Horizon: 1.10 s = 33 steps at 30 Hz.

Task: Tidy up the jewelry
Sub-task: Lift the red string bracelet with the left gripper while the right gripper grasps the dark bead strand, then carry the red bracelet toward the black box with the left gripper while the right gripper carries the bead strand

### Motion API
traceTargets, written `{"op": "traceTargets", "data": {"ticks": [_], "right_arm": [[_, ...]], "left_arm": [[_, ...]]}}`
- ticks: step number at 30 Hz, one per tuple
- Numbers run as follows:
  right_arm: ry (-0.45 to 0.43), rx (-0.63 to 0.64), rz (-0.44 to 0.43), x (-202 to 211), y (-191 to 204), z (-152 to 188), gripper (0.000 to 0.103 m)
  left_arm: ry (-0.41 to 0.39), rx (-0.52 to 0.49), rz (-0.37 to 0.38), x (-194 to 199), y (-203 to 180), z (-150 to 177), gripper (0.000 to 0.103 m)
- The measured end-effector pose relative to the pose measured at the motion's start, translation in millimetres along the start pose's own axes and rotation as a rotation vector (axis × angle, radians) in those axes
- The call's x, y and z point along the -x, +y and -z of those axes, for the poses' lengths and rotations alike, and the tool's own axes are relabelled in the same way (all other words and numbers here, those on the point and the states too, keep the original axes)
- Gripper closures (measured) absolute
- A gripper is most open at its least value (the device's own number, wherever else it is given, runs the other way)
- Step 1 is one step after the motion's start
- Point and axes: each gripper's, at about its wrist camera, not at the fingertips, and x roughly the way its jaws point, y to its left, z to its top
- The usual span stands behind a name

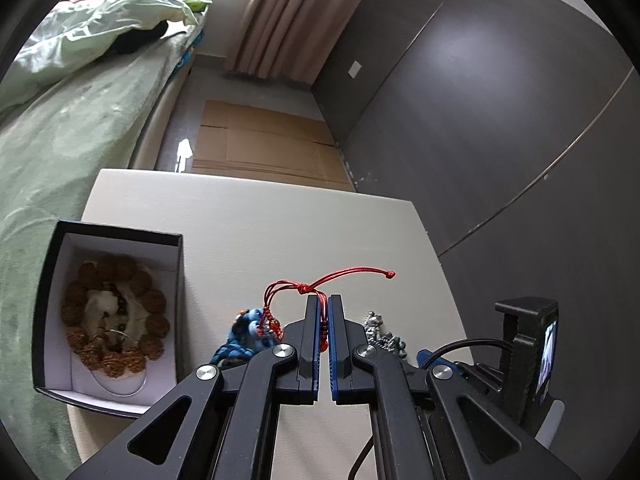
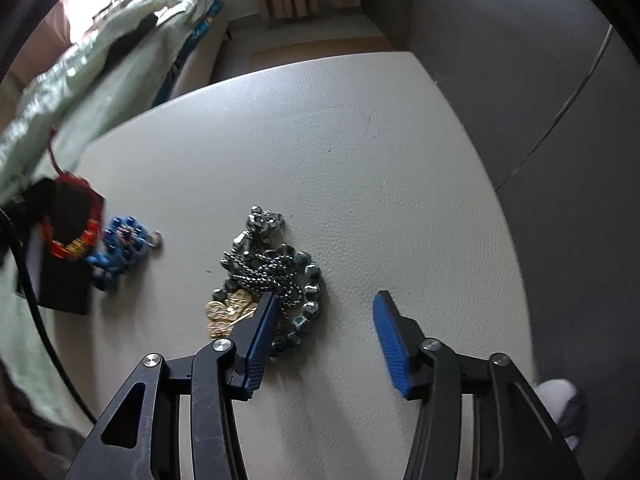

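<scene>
Brown beads [image 1: 114,320] already boxed [image 1: 52,280], left hand-held gripper [image 1: 324,308] clamps the red cord [image 1: 320,280] above the table [image 1: 260,220], right hand-held gripper [image 2: 326,300] half-open, empty over the chain pile [image 2: 272,264], blue bracelet [image 2: 120,248] waiting.

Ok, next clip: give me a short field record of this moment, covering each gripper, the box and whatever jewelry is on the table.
left gripper: shut on red cord bracelet, lifted off the table
right gripper: open, nothing between the pads, over the table beside the pile
box: black, open, holds brown bead bracelet
blue bead piece: loose on the table near the box
mixed pile: silver chain, dark green beads and a gold piece, tangled together
</scene>
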Motion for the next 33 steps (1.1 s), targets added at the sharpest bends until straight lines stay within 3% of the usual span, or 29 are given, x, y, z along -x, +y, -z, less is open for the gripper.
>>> {"op": "traceTargets", "data": {"ticks": [4, 12, 23, 26, 30, 33], "right_arm": [[-0.003, 0.031, -0.029, 3, 6, 1, 0.087], [0.022, -0.013, -0.119, 5, -16, 7, 0.093], [0.001, 0.04, -0.015, 4, -6, 1, 0.092], [-0.007, 0.029, -0.06, 3, -12, -4, 0.093], [0.02, -0.079, -0.259, 1, -33, -12, 0.093], [-0.012, -0.102, -0.321, 14, -39, -14, 0.093]], "left_arm": [[0.0, -0.017, -0.026, 3, -1, 5, 0.1], [-0.005, -0.038, -0.054, 6, -1, 11, 0.1], [0.001, -0.05, -0.058, 2, -7, 12, 0.1], [0.0, -0.053, -0.06, 3, -7, 12, 0.1], [-0.013, -0.047, -0.053, 8, -5, 11, 0.1], [-0.022, -0.038, -0.046, 13, -1, 9, 0.1]]}}
